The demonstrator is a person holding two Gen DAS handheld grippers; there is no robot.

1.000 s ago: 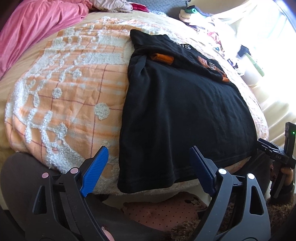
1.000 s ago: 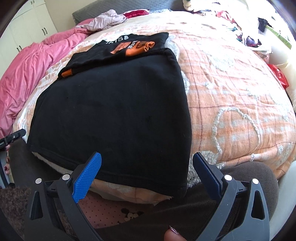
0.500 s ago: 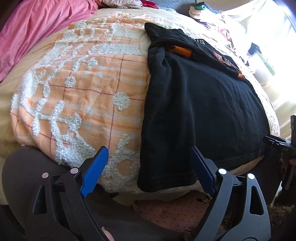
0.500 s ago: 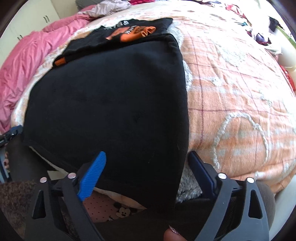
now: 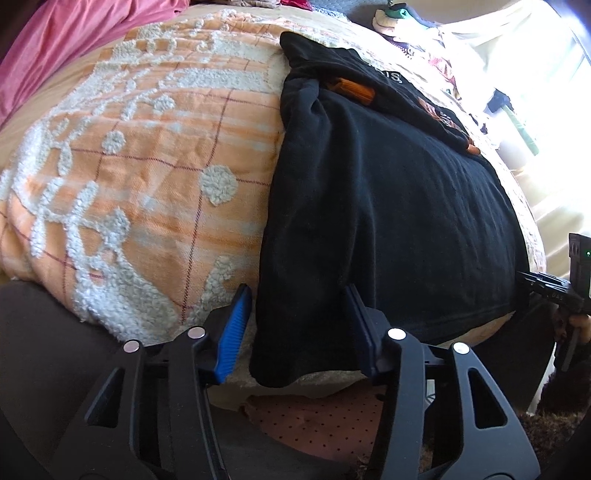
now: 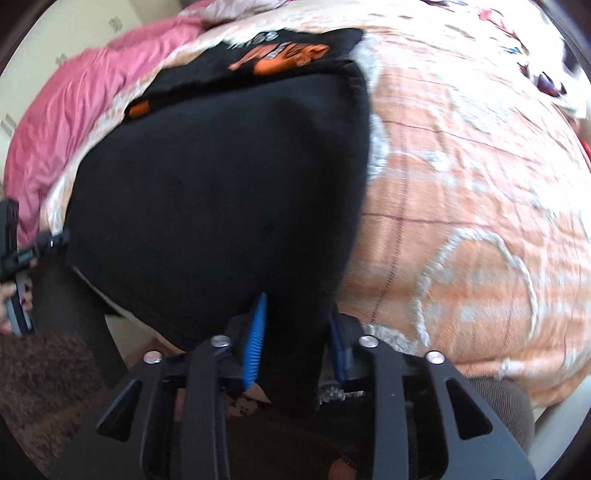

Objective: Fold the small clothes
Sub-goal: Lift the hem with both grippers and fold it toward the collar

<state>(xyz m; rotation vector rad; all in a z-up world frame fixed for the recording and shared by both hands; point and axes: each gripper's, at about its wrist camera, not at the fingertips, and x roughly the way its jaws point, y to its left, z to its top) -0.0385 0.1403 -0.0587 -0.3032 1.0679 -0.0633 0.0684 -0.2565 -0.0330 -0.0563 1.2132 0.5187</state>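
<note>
A black garment point(image 5: 388, 206) with orange print lies flat on an orange and white blanket point(image 5: 147, 177), its hem hanging over the bed's near edge. My left gripper point(image 5: 297, 325) is half closed around the hem's left corner, its blue pads point(image 5: 234, 328) not pressed together. My right gripper point(image 6: 297, 336) has narrowed on the hem's right corner point(image 6: 291, 369), with cloth filling the gap between its pads. The garment also shows in the right wrist view point(image 6: 221, 192), blurred. Each gripper shows at the edge of the other's view.
A pink duvet point(image 6: 74, 122) lies at the far left of the bed. Loose clothes point(image 5: 406, 22) are piled at the bed's far end. A spotted pink cloth point(image 5: 314, 421) lies below the bed's edge. Bright window light falls from the right.
Both grippers have moved in on the hem's corners and narrowed from wide open. The right gripper's jaws have closed on the cloth; the left's have closed about halfway.
</note>
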